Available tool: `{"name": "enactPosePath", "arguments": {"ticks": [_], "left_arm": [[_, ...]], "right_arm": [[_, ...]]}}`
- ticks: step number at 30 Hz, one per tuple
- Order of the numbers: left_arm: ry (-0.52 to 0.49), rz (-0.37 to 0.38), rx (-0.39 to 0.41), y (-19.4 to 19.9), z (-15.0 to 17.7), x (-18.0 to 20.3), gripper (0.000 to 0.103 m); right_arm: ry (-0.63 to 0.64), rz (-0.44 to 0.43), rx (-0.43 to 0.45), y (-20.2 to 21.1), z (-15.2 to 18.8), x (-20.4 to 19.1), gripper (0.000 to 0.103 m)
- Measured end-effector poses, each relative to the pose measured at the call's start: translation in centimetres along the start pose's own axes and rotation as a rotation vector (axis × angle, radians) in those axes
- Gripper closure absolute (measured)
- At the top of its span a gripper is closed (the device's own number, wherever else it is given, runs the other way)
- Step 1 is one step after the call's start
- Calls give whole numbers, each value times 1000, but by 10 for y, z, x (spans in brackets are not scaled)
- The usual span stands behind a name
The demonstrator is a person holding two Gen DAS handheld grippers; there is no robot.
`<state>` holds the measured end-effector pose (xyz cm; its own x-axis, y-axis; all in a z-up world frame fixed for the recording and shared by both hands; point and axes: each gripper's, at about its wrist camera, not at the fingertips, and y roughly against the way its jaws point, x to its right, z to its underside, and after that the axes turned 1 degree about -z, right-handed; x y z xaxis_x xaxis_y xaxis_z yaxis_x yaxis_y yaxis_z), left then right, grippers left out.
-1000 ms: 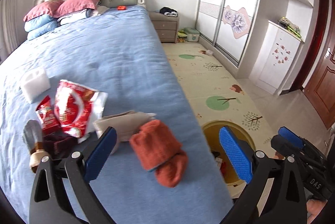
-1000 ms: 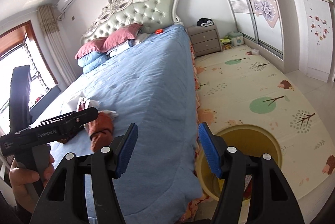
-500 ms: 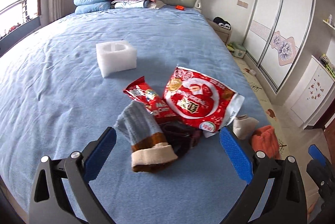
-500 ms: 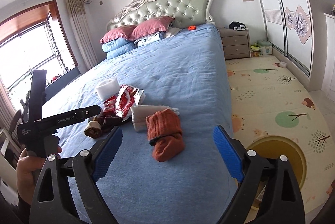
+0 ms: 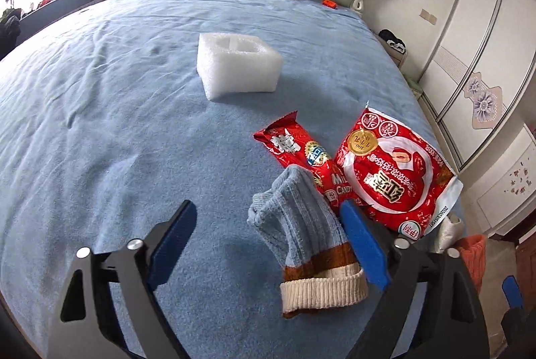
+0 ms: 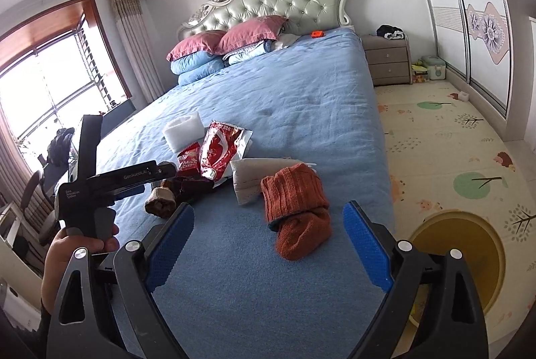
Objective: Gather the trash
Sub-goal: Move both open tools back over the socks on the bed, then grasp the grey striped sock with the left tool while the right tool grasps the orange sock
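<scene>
My right finger [image 5: 363, 245] hides part of the red candy wrapper [image 5: 301, 154], and the yellow bin [image 6: 469, 245] is half hidden behind my other claw.

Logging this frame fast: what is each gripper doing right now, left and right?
Left gripper: jaws closing around the blue-grey sock, pads not yet pressing it.
Right gripper: open, holding nothing, above the bed.

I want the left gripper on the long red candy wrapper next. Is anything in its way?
Yes. The blue sock lies between the closing left gripper and the candy wrapper, covering the wrapper's near end.
</scene>
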<state>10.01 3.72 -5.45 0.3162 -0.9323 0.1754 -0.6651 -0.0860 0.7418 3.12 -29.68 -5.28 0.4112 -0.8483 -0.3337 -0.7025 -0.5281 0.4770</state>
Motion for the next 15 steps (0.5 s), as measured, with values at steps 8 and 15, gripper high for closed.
{"name": "enactPosePath", "arguments": {"ticks": [8, 15], "left_arm": [[25, 77, 15, 7, 10, -7, 66], [76, 108, 63, 35, 7, -34, 66]], "right_arm": [[10, 22, -23, -8, 1, -1, 18], [-8, 69, -66, -20, 4, 4, 19]]}}
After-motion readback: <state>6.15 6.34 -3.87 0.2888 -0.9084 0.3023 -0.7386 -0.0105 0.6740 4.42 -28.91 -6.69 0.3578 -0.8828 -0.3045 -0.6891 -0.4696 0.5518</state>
